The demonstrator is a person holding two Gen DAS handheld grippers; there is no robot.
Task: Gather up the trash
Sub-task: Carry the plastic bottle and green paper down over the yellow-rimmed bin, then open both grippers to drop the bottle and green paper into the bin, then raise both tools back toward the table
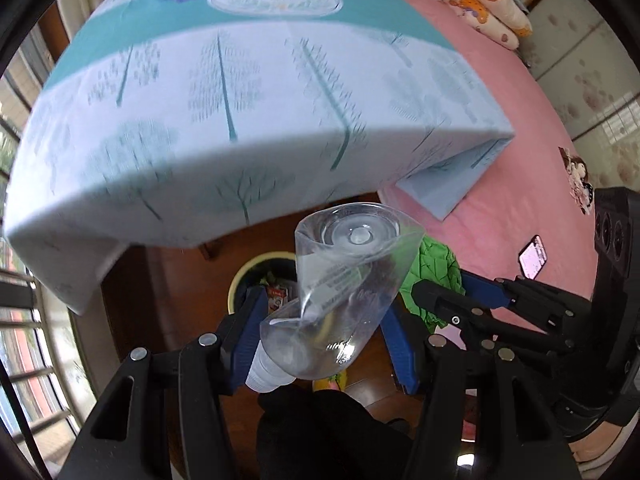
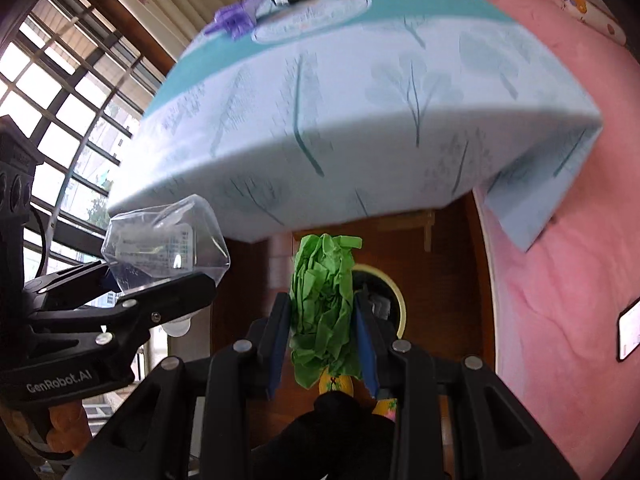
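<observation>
the left gripper point(image 1: 320, 336) is clamped on a crushed clear plastic bottle point(image 1: 340, 292), its white cap down between the blue pads, and the right gripper point(image 2: 322, 340) is clamped on a crumpled wad of green paper point(image 2: 323, 312). both point steeply down over a yellow-rimmed waste bin point(image 2: 394, 292) on the wooden floor, just beside the cloth-covered table point(image 1: 240, 120); the bin already holds some rubbish. more litter sits on the far end of the table, a purple wrapper point(image 2: 236, 20) among it. the bin mouth looks narrow for two drops at once. my guess is that the long bottle, held off-centre and tilted, could strike the rim and bounce onto the floor, and the light paper could cling to a pad or drift wide.
</observation>
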